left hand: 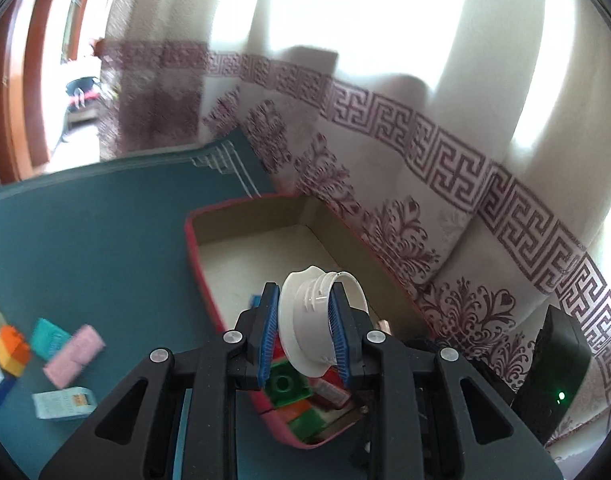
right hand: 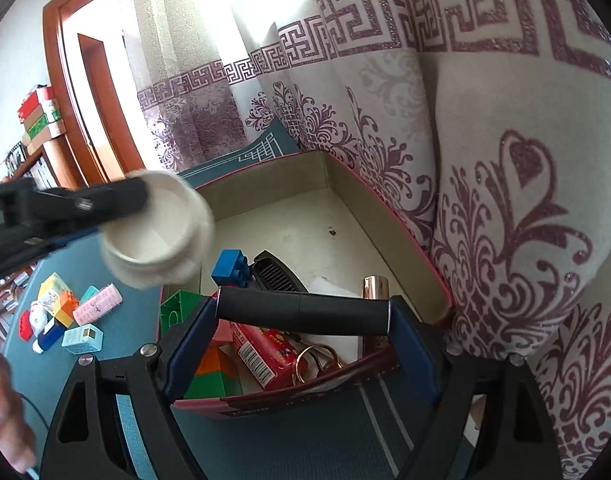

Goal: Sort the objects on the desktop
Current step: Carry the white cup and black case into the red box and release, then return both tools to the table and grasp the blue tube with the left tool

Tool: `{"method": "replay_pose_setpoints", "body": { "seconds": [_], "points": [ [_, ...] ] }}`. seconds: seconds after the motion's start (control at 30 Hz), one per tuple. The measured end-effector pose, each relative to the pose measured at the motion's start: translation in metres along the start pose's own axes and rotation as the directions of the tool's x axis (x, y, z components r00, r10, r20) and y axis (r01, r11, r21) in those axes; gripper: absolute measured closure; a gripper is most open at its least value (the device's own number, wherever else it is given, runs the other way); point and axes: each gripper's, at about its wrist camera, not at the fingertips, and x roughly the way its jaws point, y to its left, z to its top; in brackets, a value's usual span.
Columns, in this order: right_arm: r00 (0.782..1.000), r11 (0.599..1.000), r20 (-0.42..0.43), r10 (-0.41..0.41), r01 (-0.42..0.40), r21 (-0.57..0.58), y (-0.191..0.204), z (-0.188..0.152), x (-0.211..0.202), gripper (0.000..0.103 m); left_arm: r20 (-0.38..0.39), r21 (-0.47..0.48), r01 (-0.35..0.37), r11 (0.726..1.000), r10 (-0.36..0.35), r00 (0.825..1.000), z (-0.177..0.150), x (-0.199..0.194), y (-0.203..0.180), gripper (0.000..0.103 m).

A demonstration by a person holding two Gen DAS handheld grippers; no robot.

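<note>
My left gripper (left hand: 303, 330) is shut on a white plastic threaded cap (left hand: 313, 320) and holds it above the near end of the red-rimmed cardboard box (left hand: 193, 240). The cap also shows in the right wrist view (right hand: 157, 232), over the box's left edge. My right gripper (right hand: 301, 316) is shut on a black cylinder (right hand: 301, 314), held crosswise over the box (right hand: 437, 276). Inside the box lie a green brick (left hand: 285, 386), a blue brick (right hand: 231, 266), a black comb (right hand: 277, 274), a red packet (right hand: 265, 348), a rose-gold tube (right hand: 375, 286) and key rings (right hand: 315, 360).
On the teal mat (left hand: 85, 232) to the left of the box lie a pink piece (left hand: 75, 354), small teal boxes (left hand: 63, 402), orange and yellow bricks (right hand: 59, 300) and a white bottle (right hand: 37, 318). A patterned curtain (right hand: 505, 200) hangs close behind the box. A black device (left hand: 561, 372) stands at the right.
</note>
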Motion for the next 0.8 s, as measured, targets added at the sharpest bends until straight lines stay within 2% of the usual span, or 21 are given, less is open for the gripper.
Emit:
{"method": "replay_pose_setpoints", "body": {
  "seconds": [0.07,0.2,0.43,0.8],
  "points": [
    [1.0,1.0,0.005,0.003,-0.003,-0.013,0.003,-0.001,0.0,0.01,-0.043,-0.016,0.033,0.999,-0.033,0.999,0.0,0.009,0.0,0.073],
    [1.0,0.999,0.008,-0.019,0.019,-0.044,0.011,-0.003,0.0,0.005,-0.051,-0.034,0.044,0.998,-0.046,0.998,-0.002,0.01,0.0,0.046],
    [1.0,0.999,0.015,-0.024,0.025,-0.038,0.012,-0.004,-0.001,0.005,-0.014,-0.004,-0.014,1.0,0.014,1.0,-0.006,-0.003,0.001,0.045],
    [0.999,0.999,0.022,-0.032,0.032,-0.038,0.015,-0.004,-0.001,0.005,-0.023,-0.066,-0.065,0.996,0.063,0.998,-0.019,-0.01,0.022,0.044]
  ]
}}
